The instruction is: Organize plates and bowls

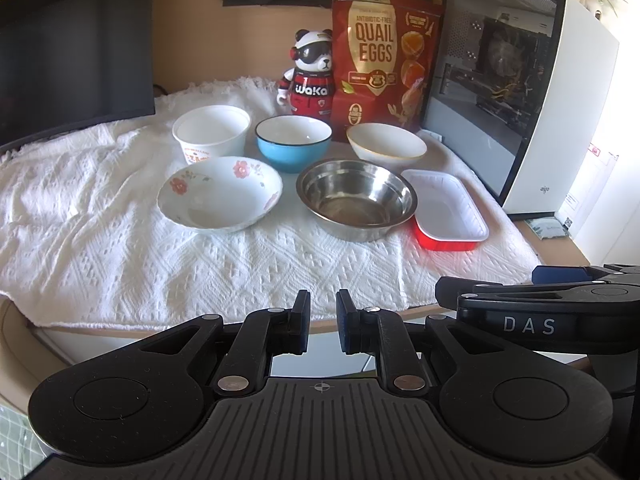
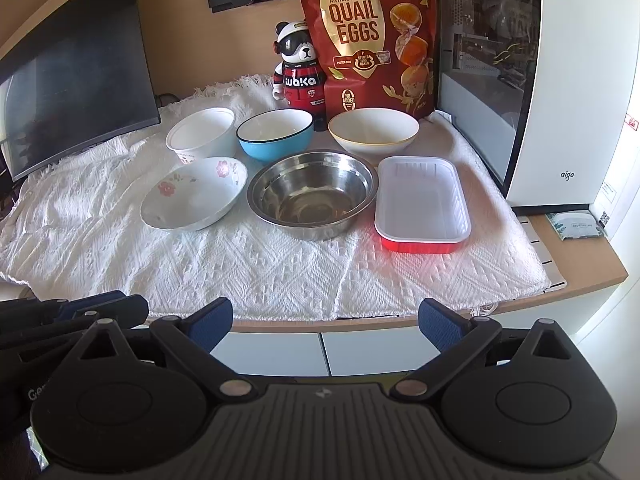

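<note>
Nearest, at the bench edge: left tongs (image 1: pixel 322 322) drawn nearly together, only a narrow slit between the pads, nothing gripped. Beside them, right tongs (image 2: pixel 326 322) spread wide, blue pads well apart, likewise empty. Both held short of the white cloth (image 1: pixel 120 240), neither touching any dish.

Next out, on the cloth, a front row of three: floral bowl (image 1: pixel 220 196) at left, steel bowl (image 1: pixel 356 200) in the middle, red tray (image 1: pixel 446 210) at right, white inside, just beside the steel bowl and perhaps touching its rim. Long axis of the tray running away from the tongs, slightly skewed, short end facing forward.

Behind that, a back row: paper tub (image 1: pixel 211 133), blue bowl (image 1: pixel 293 142), white bowl (image 1: pixel 386 144) with a thin gold rim. All upright, all empty, nothing nested yet.

Farthest: panda figure (image 1: pixel 310 74), quail egg bag (image 1: pixel 380 60), a dark monitor (image 1: pixel 72 48) at left, a white computer case (image 1: pixel 520 100) at right.

Probably the very start of the job, with stacking not yet begun. Everything straight ahead of both tongs; steel bowl and red tray closer to the right side, floral bowl and paper tub closer to the left. Already spread and nearer the tray's short end, the right tongs look better placed for a first pick; the left would need opening first.
</note>
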Motion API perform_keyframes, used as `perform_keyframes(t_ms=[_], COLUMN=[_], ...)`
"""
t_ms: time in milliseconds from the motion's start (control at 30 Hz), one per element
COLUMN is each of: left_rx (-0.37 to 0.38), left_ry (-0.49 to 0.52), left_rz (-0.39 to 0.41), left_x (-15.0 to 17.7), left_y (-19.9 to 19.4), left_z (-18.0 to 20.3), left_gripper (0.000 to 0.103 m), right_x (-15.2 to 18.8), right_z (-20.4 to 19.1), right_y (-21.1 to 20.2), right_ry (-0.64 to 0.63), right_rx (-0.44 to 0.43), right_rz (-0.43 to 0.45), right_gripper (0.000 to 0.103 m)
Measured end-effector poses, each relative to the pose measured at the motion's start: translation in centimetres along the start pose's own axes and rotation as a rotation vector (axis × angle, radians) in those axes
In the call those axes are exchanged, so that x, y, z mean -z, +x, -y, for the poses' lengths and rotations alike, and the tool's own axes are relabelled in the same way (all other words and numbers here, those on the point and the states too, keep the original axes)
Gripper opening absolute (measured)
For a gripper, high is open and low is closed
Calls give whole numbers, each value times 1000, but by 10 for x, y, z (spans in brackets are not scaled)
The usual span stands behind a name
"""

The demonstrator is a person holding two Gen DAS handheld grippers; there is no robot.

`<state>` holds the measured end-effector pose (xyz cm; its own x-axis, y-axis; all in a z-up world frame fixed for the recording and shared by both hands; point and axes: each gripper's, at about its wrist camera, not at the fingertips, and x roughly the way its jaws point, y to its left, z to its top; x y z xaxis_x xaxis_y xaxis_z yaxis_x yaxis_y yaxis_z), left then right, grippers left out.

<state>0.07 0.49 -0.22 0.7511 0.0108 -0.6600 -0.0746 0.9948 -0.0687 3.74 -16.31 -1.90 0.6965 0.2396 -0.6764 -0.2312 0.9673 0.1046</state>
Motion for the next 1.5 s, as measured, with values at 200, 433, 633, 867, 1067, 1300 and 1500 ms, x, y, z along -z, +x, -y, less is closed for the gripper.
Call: perform_keyframes(t_ms=[200,433,633,867,1067,1300,1500], left_rx=[0,0,1,3,3,2,2], left_ry=[-1,-1,-1,-2,-1,-2,-2], left_rz=[-2,-3,-4,-5,-5,-6,-7], left_x=[0,1,0,1,0,0,0], left_y=[1,2,3,3,3,5,5], left_z=[0,0,-2,-2,-2,-3,-3], left_gripper=[17,17,17,17,17,17,17], right_x=[-1,-1,-2,-3,-3,-3,-4], right_z=[0,0,0,0,1,1,1], right_y=[2,3,4,4,5,5,6], right_ry=[-1,1,1,1,1,1,3], right_rx=[-3,-5,-7,-8,-8,-10,-11], right_rz=[-6,-9,-12,-13,-12,-13,-16], right_gripper=[100,100,100,100,100,100,100])
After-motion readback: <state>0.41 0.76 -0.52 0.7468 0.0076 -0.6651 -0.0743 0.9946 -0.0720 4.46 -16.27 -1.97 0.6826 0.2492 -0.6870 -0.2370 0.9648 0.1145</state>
